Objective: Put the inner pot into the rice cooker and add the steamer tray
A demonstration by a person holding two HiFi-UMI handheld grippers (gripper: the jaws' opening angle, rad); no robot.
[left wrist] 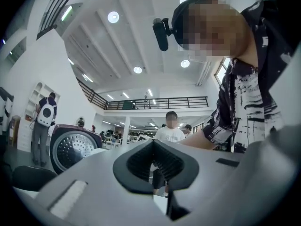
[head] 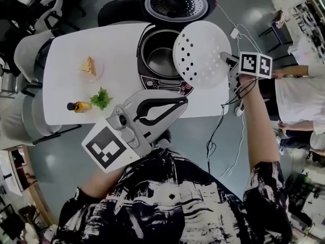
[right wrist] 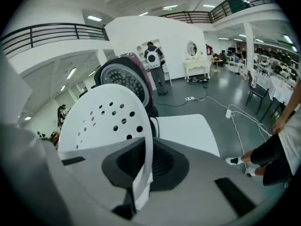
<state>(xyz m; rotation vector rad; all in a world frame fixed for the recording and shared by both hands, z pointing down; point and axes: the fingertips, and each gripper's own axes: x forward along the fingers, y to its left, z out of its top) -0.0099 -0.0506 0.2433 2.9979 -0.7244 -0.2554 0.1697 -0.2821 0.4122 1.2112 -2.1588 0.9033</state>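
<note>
Support: none is lent by the left gripper (head: 183, 102), whose jaws are brought together on nothing; it is held close to the body, short of the table (head: 66, 50) edge and well apart from the cooker.
Small things: a bottle (head: 78, 106), a green sprig (head: 101, 98) and a plate (head: 100, 73) are laid out beyond the left gripper and off to its outer side, well apart from the right gripper; little danger is judged there.
Hold: the right gripper (head: 227, 60) is clamped tight on the rim of the steamer tray (head: 200, 55), which is pinched at one edge only, the whole disc being carried out from the pads toward the left gripper's side.
Slip: with so thin a rim taken at a single spot, the tray could be swung or worked out of the pads if it is jolted.
Tilt: the tray is held slanted above the rice cooker (head: 163, 84); if it is lowered so, one edge could be caught on the rim and the tray left cocked instead of seated.
Inner pot (head: 160, 59): already seated in the cooker, below and beside the right gripper's tips; it could be struck by the low edge of the tray.
Lid (head: 175, 1): stood open beyond the tray; the far edge could be knocked against it if the tray is carried too far.
</note>
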